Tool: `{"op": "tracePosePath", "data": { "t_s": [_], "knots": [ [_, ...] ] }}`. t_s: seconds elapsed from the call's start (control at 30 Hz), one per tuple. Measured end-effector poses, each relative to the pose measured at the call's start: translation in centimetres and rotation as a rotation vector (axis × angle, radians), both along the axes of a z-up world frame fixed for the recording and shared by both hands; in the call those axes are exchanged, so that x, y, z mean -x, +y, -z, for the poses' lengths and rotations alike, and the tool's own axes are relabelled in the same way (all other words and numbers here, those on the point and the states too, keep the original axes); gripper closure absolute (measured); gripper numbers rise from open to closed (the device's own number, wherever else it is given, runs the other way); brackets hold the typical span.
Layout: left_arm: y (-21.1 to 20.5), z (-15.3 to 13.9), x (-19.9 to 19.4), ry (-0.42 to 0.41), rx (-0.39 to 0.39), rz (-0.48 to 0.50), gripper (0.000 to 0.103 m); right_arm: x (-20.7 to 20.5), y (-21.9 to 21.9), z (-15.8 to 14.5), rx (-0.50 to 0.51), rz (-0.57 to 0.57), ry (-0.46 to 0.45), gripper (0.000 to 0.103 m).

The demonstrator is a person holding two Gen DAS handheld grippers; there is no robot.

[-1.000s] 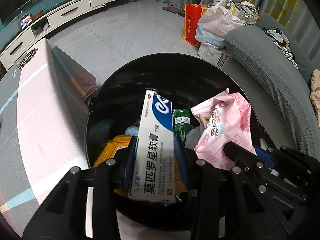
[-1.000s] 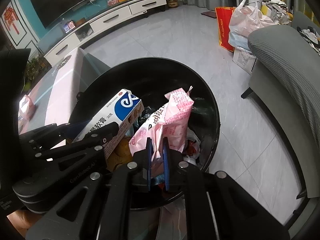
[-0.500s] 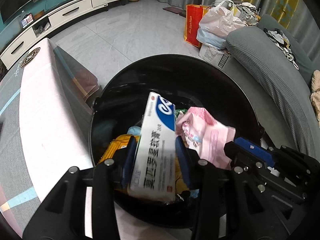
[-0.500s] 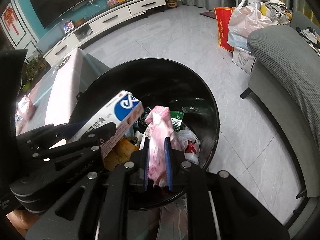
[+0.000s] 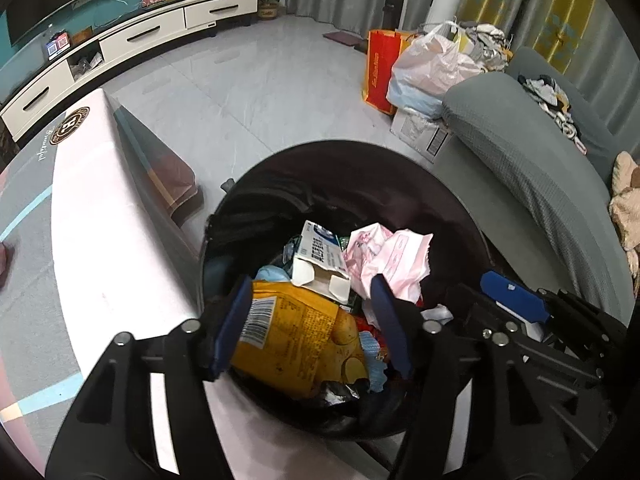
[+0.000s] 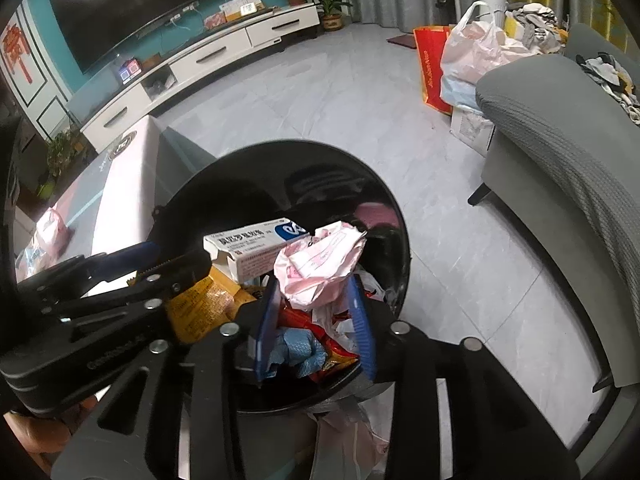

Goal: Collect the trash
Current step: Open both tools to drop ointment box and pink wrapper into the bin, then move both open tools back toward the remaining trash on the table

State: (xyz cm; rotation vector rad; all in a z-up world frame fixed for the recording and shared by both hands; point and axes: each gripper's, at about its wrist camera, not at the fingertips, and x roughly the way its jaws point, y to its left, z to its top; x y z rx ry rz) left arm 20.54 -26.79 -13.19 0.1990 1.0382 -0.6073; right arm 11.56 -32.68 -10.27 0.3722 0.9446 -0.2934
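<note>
A round black trash bin (image 5: 448, 184) (image 6: 384, 184) stands below both grippers. Inside lie a white and blue ointment box (image 5: 320, 258) (image 6: 256, 246), a crumpled pink wrapper (image 5: 394, 258) (image 6: 324, 262), a yellow snack bag (image 5: 296, 340) (image 6: 200, 304) and other scraps. My left gripper (image 5: 310, 322) is open and empty over the bin's near side. My right gripper (image 6: 316, 320) is open and empty over the bin, beside the left one (image 6: 132, 276). The right gripper's blue finger (image 5: 514, 296) shows in the left wrist view.
A low table with a pink and grey cloth (image 5: 92, 240) (image 6: 116, 196) borders the bin on the left. A grey sofa (image 5: 532, 168) (image 6: 560, 152) stands on the right. Filled bags (image 5: 424, 68) (image 6: 472, 56) sit on the tiled floor beyond. A white TV cabinet (image 5: 132, 40) lines the far wall.
Both grippers opened. The ointment box left the left gripper and the pink wrapper left the right one; both dropped into the bin.
</note>
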Motion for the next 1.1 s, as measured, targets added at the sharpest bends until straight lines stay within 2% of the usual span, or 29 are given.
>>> {"op": "tracePosePath", "data": {
  "t_s": [0.2,0.27,0.33,0.4,0.53,0.67,0.93,1.1],
  "knots": [
    [2.4,-1.7,0.5,-0.023,0.069,-0.040,0.021,1.0,-0.2,-1.5,0.032,0.043,-0.050,0.046],
    [3.7,-2.4,0.8,-0.040,0.095,-0.061,0.017,1.2,-0.2,-1.7,0.032,0.054,-0.059,0.044],
    [4.7,-3.1,1.0,-0.054,0.117,-0.080,0.016,1.4,0.0,-2.0,0.034,0.060,-0.068,0.042],
    [6.1,-4.1,1.5,-0.087,0.138,-0.106,0.011,1.6,0.3,-2.5,0.045,0.068,-0.079,0.033],
    [9.0,-5.8,2.6,-0.134,0.180,-0.154,0.004,1.9,1.4,-3.7,0.068,0.067,-0.108,0.023],
    [12.9,-6.8,3.4,-0.169,0.197,-0.223,0.003,1.9,3.3,-4.7,0.084,0.044,-0.143,0.013],
    [20.9,-6.3,3.8,-0.165,0.179,-0.369,0.003,-0.4,8.3,-5.0,0.061,-0.073,-0.147,0.011],
    [25.8,-5.4,4.2,-0.150,0.170,-0.436,0.003,-2.3,13.4,-5.1,0.070,-0.195,-0.151,0.011]
  ]
}}
